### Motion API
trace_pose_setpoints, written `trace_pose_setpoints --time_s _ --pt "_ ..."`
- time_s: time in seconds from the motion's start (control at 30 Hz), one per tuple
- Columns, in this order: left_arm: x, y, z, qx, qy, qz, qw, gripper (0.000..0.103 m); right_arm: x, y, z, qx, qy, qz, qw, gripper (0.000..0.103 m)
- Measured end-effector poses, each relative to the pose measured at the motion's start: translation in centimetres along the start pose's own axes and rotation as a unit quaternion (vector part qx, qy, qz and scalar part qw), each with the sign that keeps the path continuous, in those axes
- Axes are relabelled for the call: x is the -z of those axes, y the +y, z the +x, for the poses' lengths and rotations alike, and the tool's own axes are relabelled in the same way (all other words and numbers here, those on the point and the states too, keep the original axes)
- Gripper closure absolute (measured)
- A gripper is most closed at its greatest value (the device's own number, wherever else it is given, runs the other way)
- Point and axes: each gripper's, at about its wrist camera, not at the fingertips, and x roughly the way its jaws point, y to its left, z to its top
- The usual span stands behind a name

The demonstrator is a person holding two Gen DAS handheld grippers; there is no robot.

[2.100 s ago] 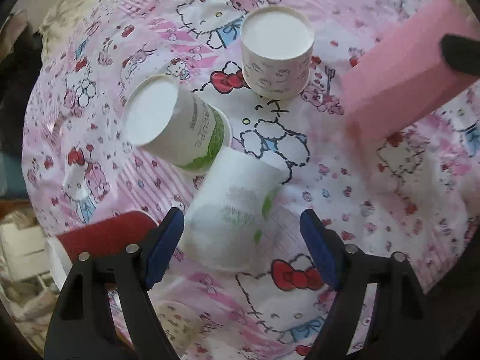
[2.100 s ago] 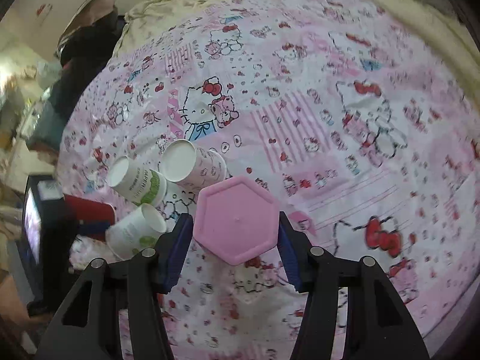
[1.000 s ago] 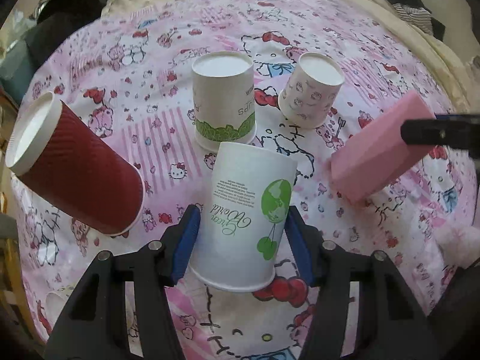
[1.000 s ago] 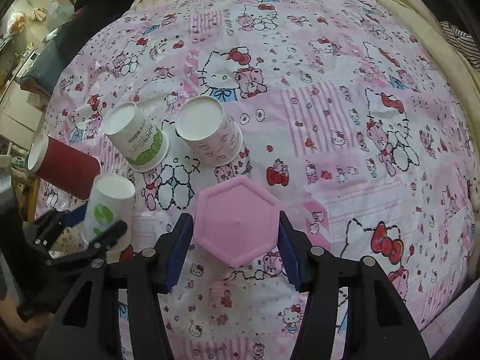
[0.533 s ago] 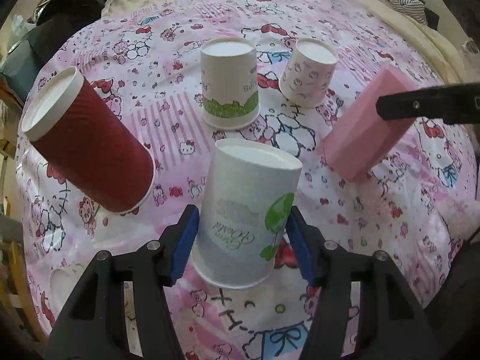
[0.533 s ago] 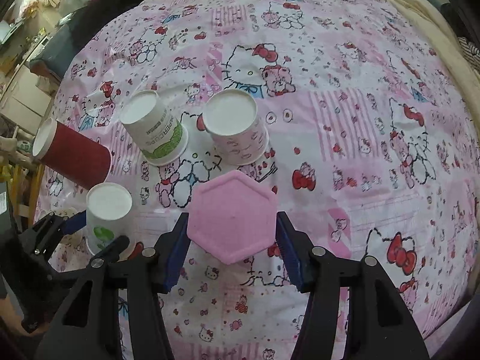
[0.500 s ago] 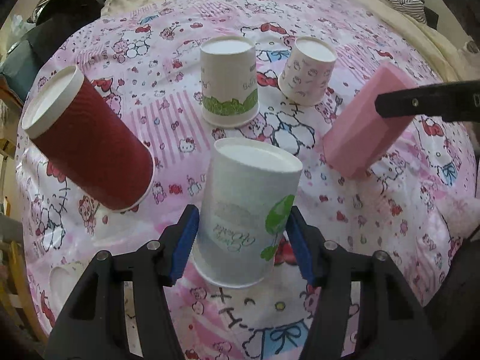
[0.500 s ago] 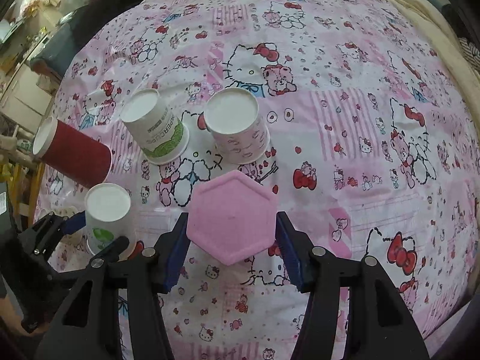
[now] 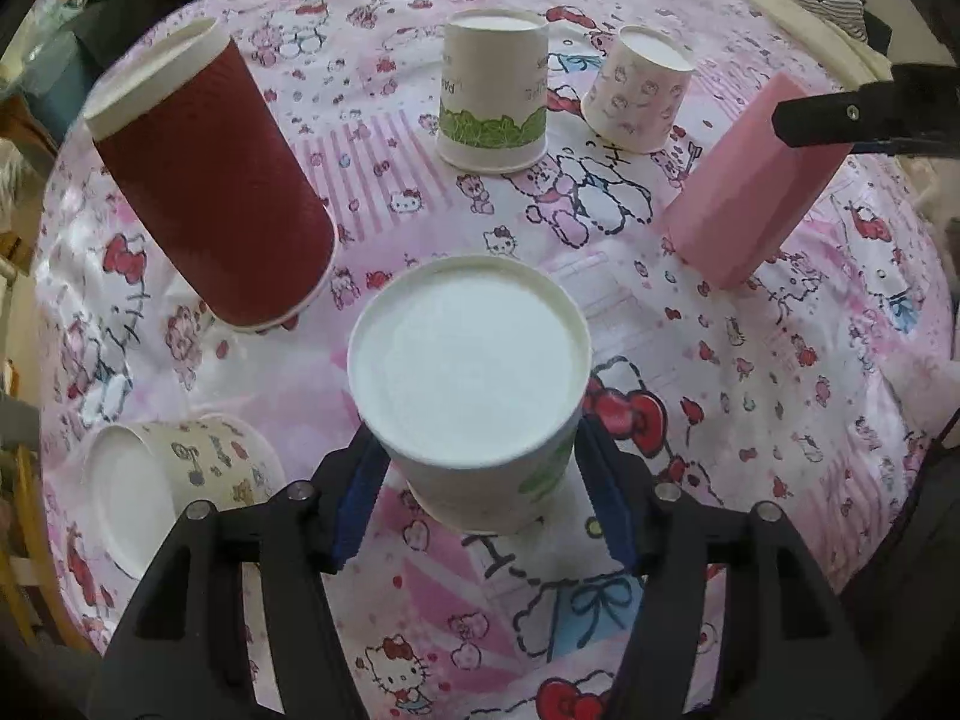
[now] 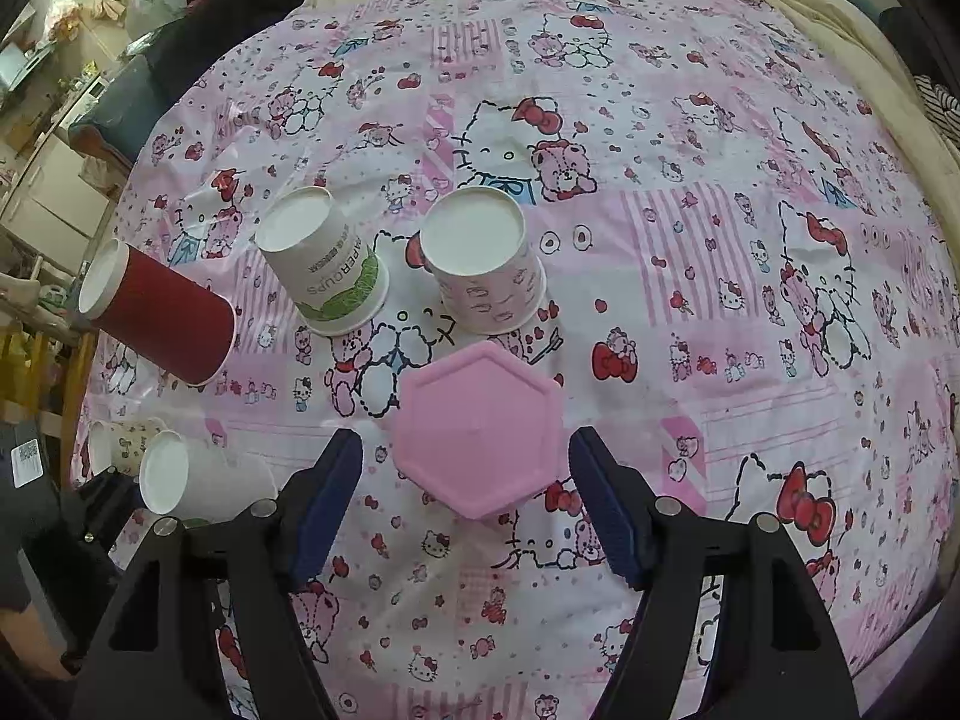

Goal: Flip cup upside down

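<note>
A white paper cup with a green globe print [image 9: 474,396] stands upside down, base up, on the Hello Kitty cloth [image 9: 750,372]. My left gripper [image 9: 480,504] has its blue pads against both sides of the cup, near its rim end. The same cup shows at the lower left of the right wrist view [image 10: 198,477]. A pink hexagonal cup [image 10: 480,426] stands upside down on the cloth, and my right gripper [image 10: 465,504] is open around it with a gap on each side. It also shows in the left wrist view [image 9: 756,174].
A dark red ribbed cup [image 9: 210,186], a white cup with a green leaf band [image 9: 492,96] and a small Hello Kitty cup [image 9: 639,96] stand upside down farther back. A patterned cup [image 9: 174,474] lies at the lower left near the cloth's edge.
My right gripper has opened off the pink hexagonal cup, which now rests on the cloth. My left gripper has tilted so I look down on the white cup's base.
</note>
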Motion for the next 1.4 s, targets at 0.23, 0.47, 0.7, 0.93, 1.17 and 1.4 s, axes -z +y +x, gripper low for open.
trace_pose_setpoints --time_s 0.23,0.47,0.7,0.93,1.17,1.4 --pt "0.5 0.8 -0.5 0.016 0.012 -0.021 0.9996 0.04 0.1 0.0 -0.2 -0.003 -0.003 0.001 1.0 0.029" --pt "0.9 1.2 -3.5 0.027 -0.002 -0.03 0.9992 0.04 0.0 0.0 -1.1 -0.012 -0.017 0.007 1.0 0.029" --pt "1.8 3.7 -11.8 0.031 -0.105 -0.035 0.9933 0.04 0.8 -0.2 -4.9 -0.05 -0.073 0.052 0.995 0.026" --pt "4.0 8.2 -15.2 0.006 -0.184 -0.096 0.9782 0.031 5.3 1.6 -10.5 -0.074 -0.159 0.086 0.981 0.0" --pt "7.3 8.8 -15.7 -0.016 -0.212 -0.107 0.9712 0.007 10.8 5.8 -11.7 -0.036 -0.206 0.08 0.975 0.0" --pt "9.4 8.5 -15.4 -0.029 -0.229 -0.128 0.9645 0.0 13.7 8.0 -10.8 0.017 -0.244 0.055 0.968 0.0"
